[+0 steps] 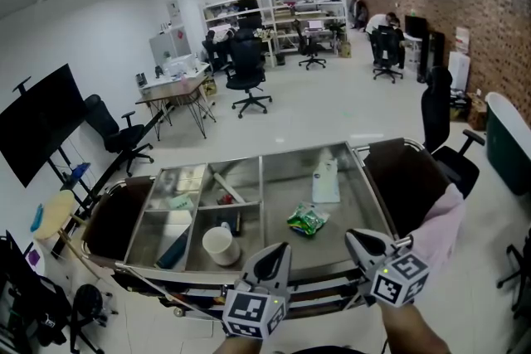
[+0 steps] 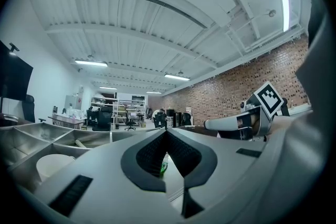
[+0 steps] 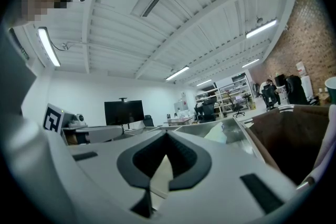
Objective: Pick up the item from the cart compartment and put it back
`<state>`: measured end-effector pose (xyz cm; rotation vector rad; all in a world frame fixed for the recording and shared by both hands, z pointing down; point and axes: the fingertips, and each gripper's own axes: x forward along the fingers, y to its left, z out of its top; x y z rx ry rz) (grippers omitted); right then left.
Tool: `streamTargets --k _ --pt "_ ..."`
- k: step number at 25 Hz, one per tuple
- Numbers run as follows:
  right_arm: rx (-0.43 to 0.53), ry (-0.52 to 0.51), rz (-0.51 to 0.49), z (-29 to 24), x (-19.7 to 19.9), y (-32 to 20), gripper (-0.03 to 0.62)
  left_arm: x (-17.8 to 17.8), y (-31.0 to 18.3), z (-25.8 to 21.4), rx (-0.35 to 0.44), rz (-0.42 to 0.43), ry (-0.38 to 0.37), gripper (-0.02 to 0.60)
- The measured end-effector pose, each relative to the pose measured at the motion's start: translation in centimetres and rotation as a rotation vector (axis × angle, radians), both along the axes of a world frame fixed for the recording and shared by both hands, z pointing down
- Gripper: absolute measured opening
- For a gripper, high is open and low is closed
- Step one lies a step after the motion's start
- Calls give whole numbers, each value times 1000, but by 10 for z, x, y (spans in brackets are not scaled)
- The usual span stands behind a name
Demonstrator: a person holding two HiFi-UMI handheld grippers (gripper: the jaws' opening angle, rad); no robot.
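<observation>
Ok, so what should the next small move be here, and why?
Probably open the left hand-held gripper: its jaws are shut and empty, and the green packet lies loose in the cart's large compartment, just ahead of its tip. The right hand-held gripper is shut and empty too, so nothing has been picked up yet.

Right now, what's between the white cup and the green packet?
A metal divider wall stands between the white cup and the green packet, each in its own compartment. The head view shows it.
</observation>
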<state>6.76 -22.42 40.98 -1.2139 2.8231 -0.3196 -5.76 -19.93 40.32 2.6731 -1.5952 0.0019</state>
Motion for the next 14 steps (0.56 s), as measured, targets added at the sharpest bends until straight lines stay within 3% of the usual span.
streamTargets --k 14 --pt "10 13 -2 0 -1 2 20 0 2 0 5 2 -1 0"
